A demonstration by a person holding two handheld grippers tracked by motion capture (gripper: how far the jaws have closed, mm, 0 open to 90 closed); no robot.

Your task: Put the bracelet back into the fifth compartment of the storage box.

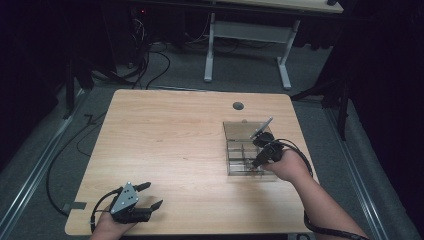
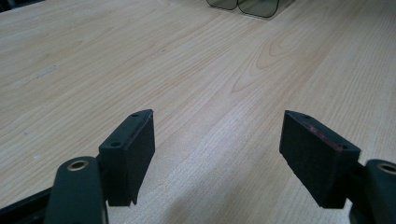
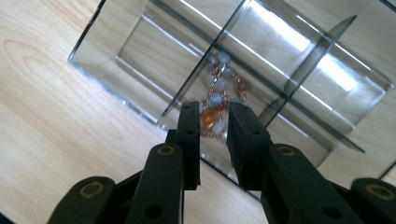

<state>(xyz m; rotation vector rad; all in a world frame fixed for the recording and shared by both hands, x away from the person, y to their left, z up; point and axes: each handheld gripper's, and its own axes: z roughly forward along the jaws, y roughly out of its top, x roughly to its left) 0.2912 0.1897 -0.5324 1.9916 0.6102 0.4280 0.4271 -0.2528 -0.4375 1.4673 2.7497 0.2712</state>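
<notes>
A clear plastic box (image 1: 231, 131) with several compartments stands at the right of the wooden table, its lid (image 1: 262, 127) tilted up. In the right gripper view a chain of pale blue, orange and reddish beads (image 3: 219, 86) lies in one compartment of the box (image 3: 116, 51). My right gripper (image 3: 213, 109) reaches into that compartment from the near side, jaws narrowed onto the orange end of the chain. In the high view the right gripper (image 1: 257, 164) sits at the box's front right corner. My left gripper (image 1: 153, 194) rests open near the table's front left edge, with nothing between its jaws (image 2: 217, 116).
The table (image 1: 170, 140) has a round cable hole (image 1: 238, 106) behind the box. A corner of the box (image 2: 243, 5) appears far ahead of the left gripper. Cables lie on the floor at the left, and another desk's white legs (image 1: 209, 50) stand behind.
</notes>
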